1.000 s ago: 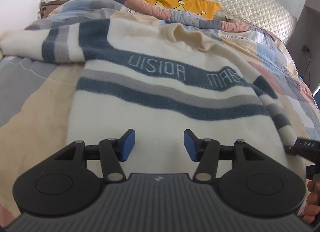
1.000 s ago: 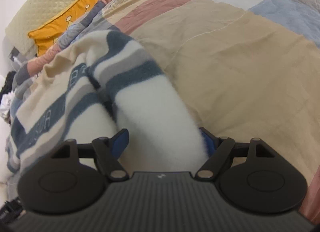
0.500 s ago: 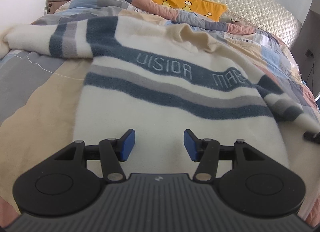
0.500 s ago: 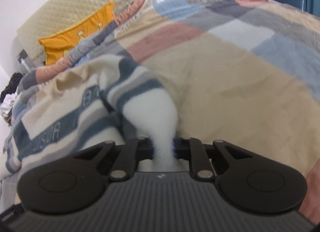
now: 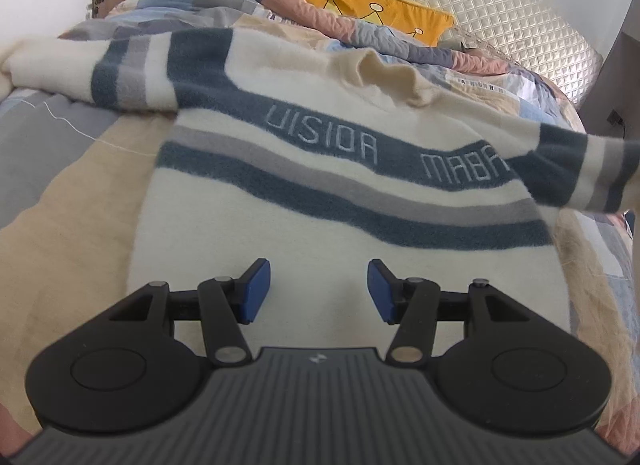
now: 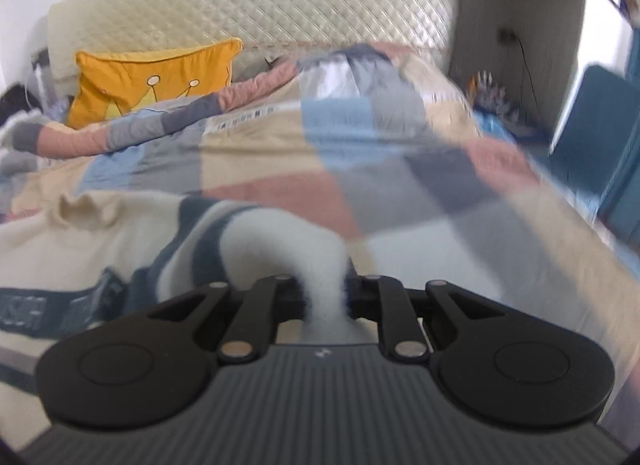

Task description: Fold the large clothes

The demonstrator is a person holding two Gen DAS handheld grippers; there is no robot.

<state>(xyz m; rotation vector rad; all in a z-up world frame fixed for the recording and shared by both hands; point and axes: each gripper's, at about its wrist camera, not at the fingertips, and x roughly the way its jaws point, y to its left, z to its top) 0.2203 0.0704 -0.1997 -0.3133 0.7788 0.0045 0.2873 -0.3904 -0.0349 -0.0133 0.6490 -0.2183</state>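
Cream fleece sweater point(image 5: 320, 201) with blue stripes lies spread on the bed point(image 5: 60, 193). Right gripper point(image 6: 325, 301) is clenched on its sleeve point(image 6: 280, 241), lifted off the quilt. Left gripper point(image 5: 319, 289) hangs released above the sweater's lower part.

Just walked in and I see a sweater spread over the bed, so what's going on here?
A person with a gripper in each hand is folding a striped cream sweater that lies on a patchwork quilt. The right gripper is shut on the end of one sleeve and holds it lifted off the bed. The left gripper hangs open above the sweater's lower body, gripping nothing. The other sleeve lies stretched out flat, not yet folded.
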